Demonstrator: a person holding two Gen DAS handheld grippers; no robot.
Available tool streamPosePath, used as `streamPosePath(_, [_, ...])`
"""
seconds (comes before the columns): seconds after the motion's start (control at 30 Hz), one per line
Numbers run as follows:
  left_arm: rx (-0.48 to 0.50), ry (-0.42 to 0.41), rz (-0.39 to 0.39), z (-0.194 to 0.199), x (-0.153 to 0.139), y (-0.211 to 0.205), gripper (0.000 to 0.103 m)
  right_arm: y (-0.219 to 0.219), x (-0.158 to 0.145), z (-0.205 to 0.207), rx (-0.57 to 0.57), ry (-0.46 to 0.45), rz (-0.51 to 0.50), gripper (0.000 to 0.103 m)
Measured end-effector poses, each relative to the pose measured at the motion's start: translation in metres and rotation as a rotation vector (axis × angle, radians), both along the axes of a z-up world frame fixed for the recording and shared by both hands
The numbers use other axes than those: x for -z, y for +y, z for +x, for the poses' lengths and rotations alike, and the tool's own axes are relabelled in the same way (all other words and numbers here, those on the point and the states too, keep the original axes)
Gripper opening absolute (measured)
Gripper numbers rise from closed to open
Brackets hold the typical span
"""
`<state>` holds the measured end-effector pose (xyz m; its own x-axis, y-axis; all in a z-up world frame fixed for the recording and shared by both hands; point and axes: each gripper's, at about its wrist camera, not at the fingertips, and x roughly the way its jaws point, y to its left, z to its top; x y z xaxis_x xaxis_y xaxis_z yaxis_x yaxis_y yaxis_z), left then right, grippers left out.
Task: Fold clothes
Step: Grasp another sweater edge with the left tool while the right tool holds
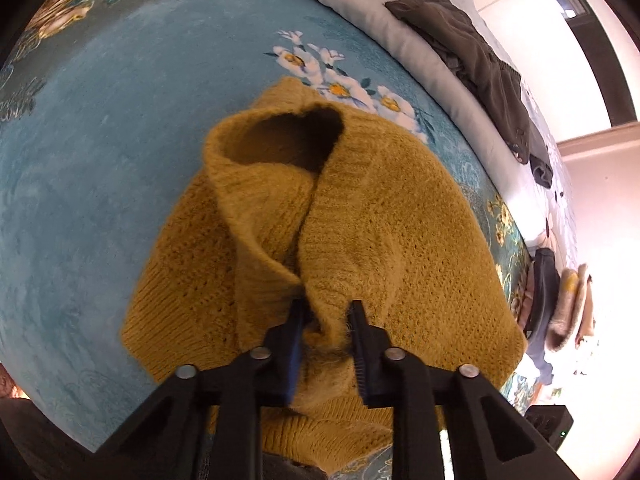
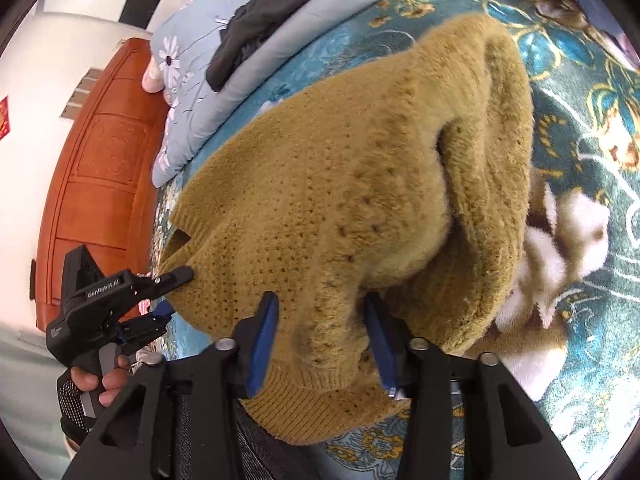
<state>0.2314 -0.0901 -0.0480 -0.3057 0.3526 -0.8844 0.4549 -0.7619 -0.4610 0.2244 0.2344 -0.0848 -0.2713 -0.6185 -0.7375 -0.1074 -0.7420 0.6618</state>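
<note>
Mustard sweater (image 1: 360, 216) lies lengthwise away from left tool (image 1: 326, 312), neck far.

Mustard-yellow knitted sweater (image 1: 360, 220), fuzzy with small eyelet holes and ribbed edges, lies partly folded and bunched on the teal floral bedspread (image 1: 100, 160), its open ribbed neck turned upward at the far end and the near ribbed hem doubled over toward the bed edge.
</note>
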Motion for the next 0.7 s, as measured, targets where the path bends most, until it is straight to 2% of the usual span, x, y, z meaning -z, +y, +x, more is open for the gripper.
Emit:
streamPosePath(0.13, [0.002, 0.061, 0.022, 0.001, -0.006, -0.001, 0.016, 0.007, 0.007, 0.000, 0.028, -0.035, -0.005, 0.014])
streamPosePath(0.17, [0.009, 0.088, 0.026, 0.002, -0.010, -0.001, 0.016, 0.009, 0.007, 0.000, 0.034, -0.040, -0.012, 0.012])
streamPosePath(0.3, [0.005, 0.206, 0.086, 0.008, -0.034, -0.008, 0.015, 0.017, -0.003, -0.003, 0.054, -0.011, -0.090, 0.010])
streamPosePath(0.47, [-0.040, 0.389, 0.169, 0.019, -0.087, -0.031, 0.015, 0.030, -0.050, -0.015, 0.071, 0.121, -0.185, 0.010])
streamPosePath(0.7, [-0.035, 0.570, 0.176, 0.032, -0.150, -0.048, 0.015, 0.038, -0.125, -0.029, 0.072, 0.331, -0.241, 0.010])
